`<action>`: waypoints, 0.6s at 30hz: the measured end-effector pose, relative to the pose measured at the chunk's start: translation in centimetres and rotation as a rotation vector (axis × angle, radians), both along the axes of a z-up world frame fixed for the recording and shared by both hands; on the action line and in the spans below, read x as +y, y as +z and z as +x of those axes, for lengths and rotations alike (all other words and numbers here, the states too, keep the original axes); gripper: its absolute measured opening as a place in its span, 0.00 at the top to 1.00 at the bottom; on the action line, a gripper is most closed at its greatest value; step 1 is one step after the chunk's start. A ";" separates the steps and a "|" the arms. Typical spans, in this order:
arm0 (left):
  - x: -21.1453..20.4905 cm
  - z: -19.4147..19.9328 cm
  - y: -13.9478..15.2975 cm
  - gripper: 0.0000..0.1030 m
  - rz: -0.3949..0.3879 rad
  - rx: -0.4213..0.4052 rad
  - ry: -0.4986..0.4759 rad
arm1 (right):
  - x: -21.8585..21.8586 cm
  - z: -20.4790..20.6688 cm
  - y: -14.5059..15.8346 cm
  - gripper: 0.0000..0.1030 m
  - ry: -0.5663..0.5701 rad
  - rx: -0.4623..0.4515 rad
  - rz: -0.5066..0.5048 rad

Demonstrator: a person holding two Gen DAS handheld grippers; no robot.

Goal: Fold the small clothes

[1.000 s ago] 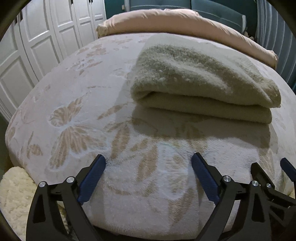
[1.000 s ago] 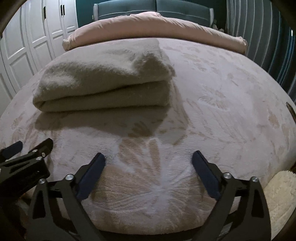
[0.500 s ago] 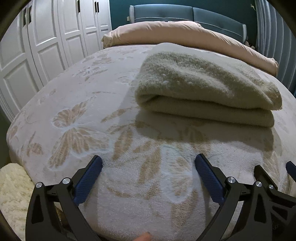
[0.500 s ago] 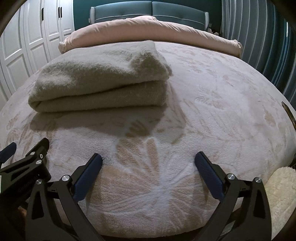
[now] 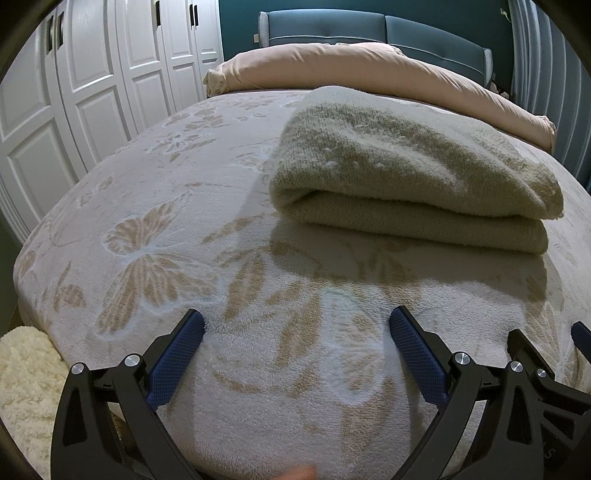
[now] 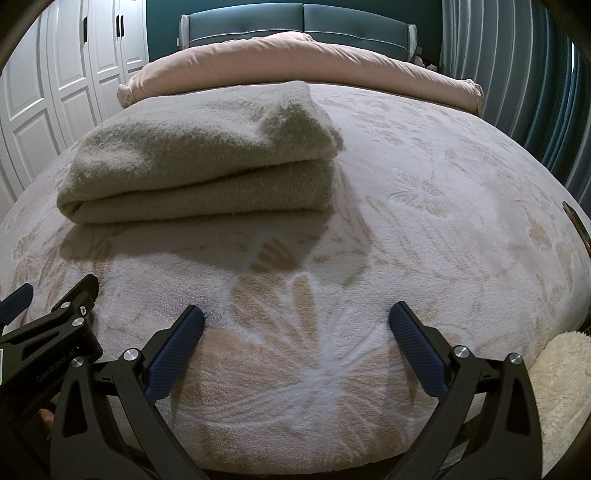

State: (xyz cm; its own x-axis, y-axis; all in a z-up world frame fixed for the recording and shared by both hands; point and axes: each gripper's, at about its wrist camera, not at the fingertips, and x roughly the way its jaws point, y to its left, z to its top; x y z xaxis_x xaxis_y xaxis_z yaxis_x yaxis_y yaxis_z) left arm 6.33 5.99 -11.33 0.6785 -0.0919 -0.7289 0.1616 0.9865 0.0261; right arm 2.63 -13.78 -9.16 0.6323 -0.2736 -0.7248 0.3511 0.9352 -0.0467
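Hovering over the near edge of the bed, the left gripper (image 5: 295, 334) stands spread wide with nothing between its fingers, whose inner faces carry blue dimpled pads (image 5: 177, 360) on black angular arms with silver screws. The right gripper (image 6: 295, 332) is built the same, equally released and empty, just beside the left one; each shows at the edge of the other's view.

Under both lies the bedspread (image 5: 155, 206), a pale plush fleece with raised tan butterflies and leaves, rounding off at the near edge. A cream, woolly rug (image 5: 26, 373) shows below the near left corner of the bed, and again below the near right corner in the right view.

Farther in, toward the middle of the bed and well apart from both grippers, rests the folded sweater (image 5: 413, 181). It is a thick, fuzzy knit in beige-grey, doubled over into a soft rectangular stack of two layers. Its rounded fold faces the left edge of the bed, the looser ends face the right edge, and its long axis runs across the bed, roughly parallel to the near edge. The upper layer bulges and overhangs the lower one slightly.

Beyond it, along the far edge, lies a long, smooth, peach-coloured bolster (image 6: 295, 59) against a padded teal headboard (image 6: 295, 18). White panelled wardrobe doors (image 5: 92, 81) stand past the left edge.
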 end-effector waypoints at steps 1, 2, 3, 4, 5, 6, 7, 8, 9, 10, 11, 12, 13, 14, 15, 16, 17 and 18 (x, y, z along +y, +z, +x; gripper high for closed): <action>0.0 0.0 0.0 0.05 0.000 0.000 0.000 | 0.0 0.0 0.0 0.05 0.000 0.000 0.000; 0.0 0.0 0.0 0.05 0.000 0.000 0.001 | 0.0 0.0 0.0 0.05 0.000 0.000 0.000; 0.0 0.0 0.0 0.05 0.000 0.000 0.001 | 0.0 0.0 0.0 0.05 0.000 0.000 0.000; -0.2 0.0 0.1 0.05 0.001 -0.001 0.002 | 0.0 0.0 0.0 0.05 0.000 0.000 0.000; -0.2 -0.1 0.1 0.05 0.001 0.000 0.002 | 0.1 0.0 0.0 0.05 0.000 0.000 0.000; -0.2 -0.1 0.1 0.05 0.001 0.000 0.003 | 0.0 0.0 0.0 0.05 0.000 0.000 0.000; -0.1 0.0 0.1 0.05 0.001 0.000 0.003 | 0.0 0.0 0.0 0.05 0.000 0.000 0.000; -0.1 -0.1 0.1 0.05 0.000 0.000 0.004 | 0.0 0.0 0.0 0.05 0.000 0.000 0.000; -0.1 0.0 0.2 0.05 -0.001 0.000 0.007 | 0.0 0.0 0.0 0.05 0.000 0.000 0.000; -0.1 0.0 0.2 0.05 -0.001 0.000 0.008 | 0.0 0.0 0.0 0.05 0.000 -0.001 0.000; -0.1 0.1 0.3 0.05 -0.002 0.001 0.010 | 0.0 0.0 0.0 0.05 0.000 0.000 0.001; 0.0 0.2 0.3 0.05 -0.003 0.001 0.010 | 0.0 0.0 0.0 0.05 0.000 0.000 0.001; 0.0 0.3 0.3 0.05 -0.004 0.001 0.009 | 0.0 0.0 0.0 0.05 0.000 -0.001 0.000; -0.1 0.3 0.3 0.05 -0.004 0.001 0.011 | 0.0 0.0 0.0 0.05 0.000 -0.001 0.000; -0.1 0.3 0.3 0.05 -0.004 0.001 0.011 | 0.0 0.0 0.0 0.05 0.000 -0.001 0.000; -0.1 0.3 0.3 0.05 -0.004 0.001 0.011 | 0.0 0.0 0.0 0.05 0.000 -0.001 0.000; -0.1 0.3 0.3 0.05 -0.005 0.001 0.011 | 0.0 0.0 0.0 0.05 0.000 -0.001 0.001; -0.1 0.3 0.3 0.05 -0.006 0.001 0.012 | 0.0 0.0 0.0 0.05 0.000 -0.001 0.001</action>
